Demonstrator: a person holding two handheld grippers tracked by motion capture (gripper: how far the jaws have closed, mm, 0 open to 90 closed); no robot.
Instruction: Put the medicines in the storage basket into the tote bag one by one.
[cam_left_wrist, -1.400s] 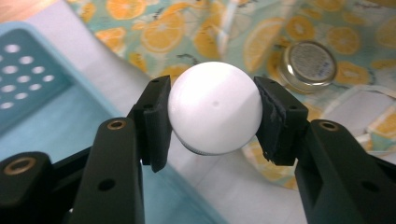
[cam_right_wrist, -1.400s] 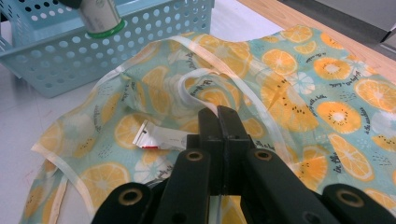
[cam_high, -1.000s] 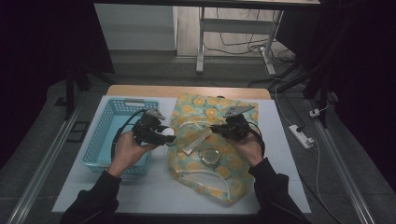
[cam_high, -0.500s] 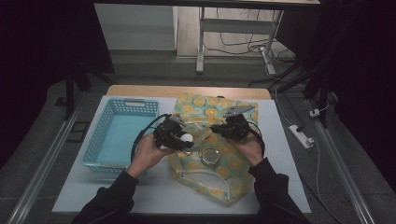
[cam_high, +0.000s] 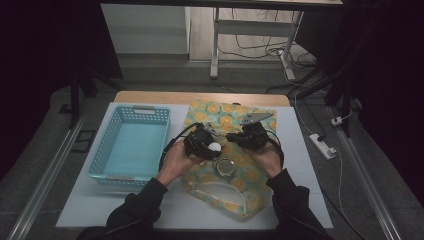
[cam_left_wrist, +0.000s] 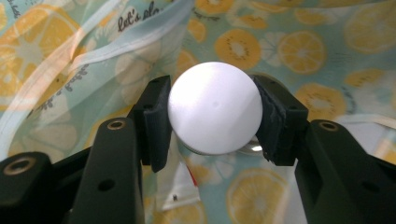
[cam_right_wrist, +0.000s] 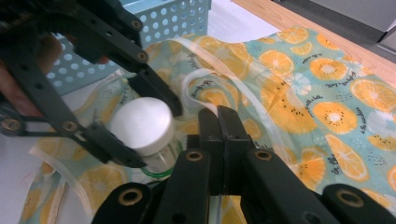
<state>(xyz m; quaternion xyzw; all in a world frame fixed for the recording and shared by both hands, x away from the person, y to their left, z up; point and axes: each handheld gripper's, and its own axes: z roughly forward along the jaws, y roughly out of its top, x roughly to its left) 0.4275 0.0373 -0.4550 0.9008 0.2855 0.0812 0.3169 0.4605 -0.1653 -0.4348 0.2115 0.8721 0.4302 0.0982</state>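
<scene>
The left hand-held gripper (cam_left_wrist: 212, 116) clamps a white lid (cam_left_wrist: 214, 107) over the fruit-print bag (cam_high: 250, 172) — glass jar (cam_high: 225, 167) at its five o'clock; right hand-held gripper (cam_right_wrist: 218, 122), closed, pins the bag's edge steady.

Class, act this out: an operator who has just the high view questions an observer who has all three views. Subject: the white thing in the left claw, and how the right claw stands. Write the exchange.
Operator: The white spot in the left claw, what is it, and is it gripped?
Observer: In the left gripper view it is a round white cap. The left claw presses a pad on each side of it, above the bag.
Operator: And the right claw?
Observer: In the right gripper view the right claw has its jaws closed together, tips over the bag beside the cap. I can't tell whether it pinches the fabric.
</scene>
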